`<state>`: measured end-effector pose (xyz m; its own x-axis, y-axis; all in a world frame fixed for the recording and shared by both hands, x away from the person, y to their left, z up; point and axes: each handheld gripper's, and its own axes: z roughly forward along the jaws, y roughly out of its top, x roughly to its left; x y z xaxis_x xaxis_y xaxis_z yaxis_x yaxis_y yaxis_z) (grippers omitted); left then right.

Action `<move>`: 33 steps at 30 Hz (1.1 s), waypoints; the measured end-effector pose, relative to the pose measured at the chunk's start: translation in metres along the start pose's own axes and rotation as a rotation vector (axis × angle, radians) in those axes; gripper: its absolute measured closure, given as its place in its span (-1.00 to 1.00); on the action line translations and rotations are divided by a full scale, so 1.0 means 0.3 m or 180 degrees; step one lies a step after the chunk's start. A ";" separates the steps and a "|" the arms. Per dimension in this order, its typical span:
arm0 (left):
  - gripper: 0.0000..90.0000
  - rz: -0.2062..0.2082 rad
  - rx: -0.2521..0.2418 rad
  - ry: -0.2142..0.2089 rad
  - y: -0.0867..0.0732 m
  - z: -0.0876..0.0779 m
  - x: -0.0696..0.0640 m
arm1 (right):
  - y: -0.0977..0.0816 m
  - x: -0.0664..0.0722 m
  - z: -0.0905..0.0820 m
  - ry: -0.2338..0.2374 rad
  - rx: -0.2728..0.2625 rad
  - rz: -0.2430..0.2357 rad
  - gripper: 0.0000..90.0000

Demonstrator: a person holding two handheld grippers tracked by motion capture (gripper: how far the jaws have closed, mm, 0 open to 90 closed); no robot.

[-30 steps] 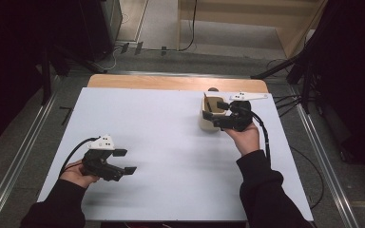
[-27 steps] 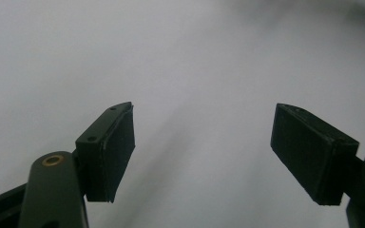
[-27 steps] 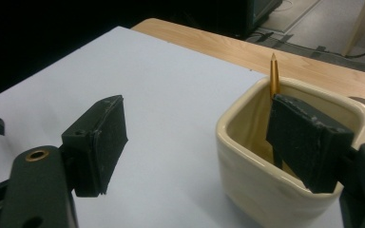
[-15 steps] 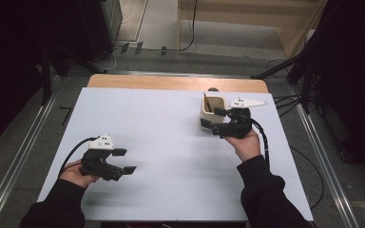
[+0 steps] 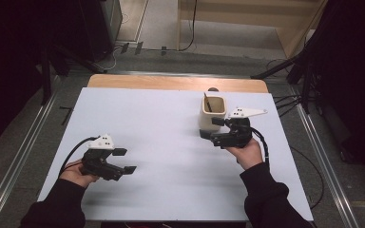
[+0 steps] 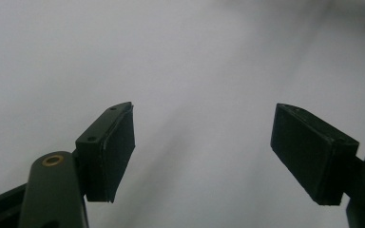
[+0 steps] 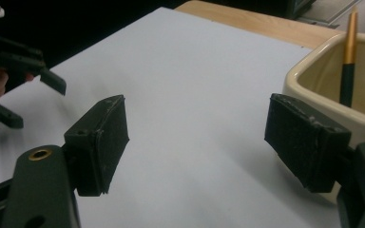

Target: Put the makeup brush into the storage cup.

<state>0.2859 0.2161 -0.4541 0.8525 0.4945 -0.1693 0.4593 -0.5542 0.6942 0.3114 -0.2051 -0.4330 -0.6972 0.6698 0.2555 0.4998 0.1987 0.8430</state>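
- The right gripper [image 5: 215, 130] is held in the person's right hand [image 5: 245, 153] at the right side of the white tabletop [image 5: 161, 123], just beside a cream square cup [image 5: 212, 114].
- Its fingers [image 7: 100, 142] are spread wide with nothing between them. In the right gripper view the far finger sits close against the outer wall of the cup [image 7: 328, 90]; whether it touches cannot be told.
- The cup stands upright toward the back right of the tabletop, near the strip of bare wood [image 5: 176, 83] along the far edge.
- A pen [image 7: 348, 57] with a dark lower part and a gold upper part leans inside the cup, its top rising above the rim. In the high view it shows as a thin dark stick [image 5: 208, 103] slanting across the opening.
- The left gripper [image 5: 125, 160] is held in the left hand [image 5: 76, 173] at the front left of the tabletop, well apart from the cup.
- Its fingers [image 6: 109, 152] are also spread wide and empty, with plain white surface beyond them in the left gripper view.
- In the right gripper view the left gripper [image 7: 33, 97] shows far off at the upper left, low over the tabletop.
- A black cable [image 5: 73, 152] loops from the left gripper back toward the person's sleeve.
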 end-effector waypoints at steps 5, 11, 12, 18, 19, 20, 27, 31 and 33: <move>-0.48 -0.0003 0.0002 0.0008 -0.001 -0.002 0.000 | -0.026 0.012 -0.004 0.0041 0.0003 -0.0055 -0.48; -0.48 0.0001 -0.0003 0.0004 -0.001 -0.003 0.000 | -0.058 0.023 -0.016 0.0096 0.0013 -0.0063 -0.48; -0.48 0.0002 -0.0002 0.0003 -0.001 -0.003 0.000 | -0.063 0.024 -0.018 0.0108 0.0013 -0.0071 -0.48; -0.48 -0.0001 -0.0010 0.0009 -0.002 -0.004 0.000 | -0.095 0.032 -0.034 0.0144 0.0045 -0.0081 -0.49; -0.48 -0.0001 -0.0007 0.0011 -0.002 -0.004 0.000 | -0.101 0.033 -0.038 0.0150 0.0049 -0.0078 -0.49; -0.48 -0.0003 -0.0006 0.0008 -0.002 -0.003 0.000 | -0.107 0.034 -0.040 0.0159 0.0053 -0.0081 -0.49; -0.48 -0.0001 -0.0007 0.0016 -0.002 -0.004 0.000 | -0.137 0.038 -0.060 0.0161 0.0073 -0.0115 -0.50; -0.48 -0.0001 -0.0010 0.0019 -0.002 -0.004 0.001 | -0.151 0.041 -0.074 0.0184 0.0063 -0.0116 -0.50; -0.48 0.0008 -0.0016 0.0031 -0.002 -0.004 0.001 | -0.157 0.042 -0.081 0.0184 0.0073 -0.0123 -0.50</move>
<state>0.2856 0.2174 -0.4536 0.8512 0.4997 -0.1607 0.4559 -0.5521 0.6981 0.2666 -0.2233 -0.4580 -0.7444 0.6190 0.2504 0.4832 0.2405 0.8418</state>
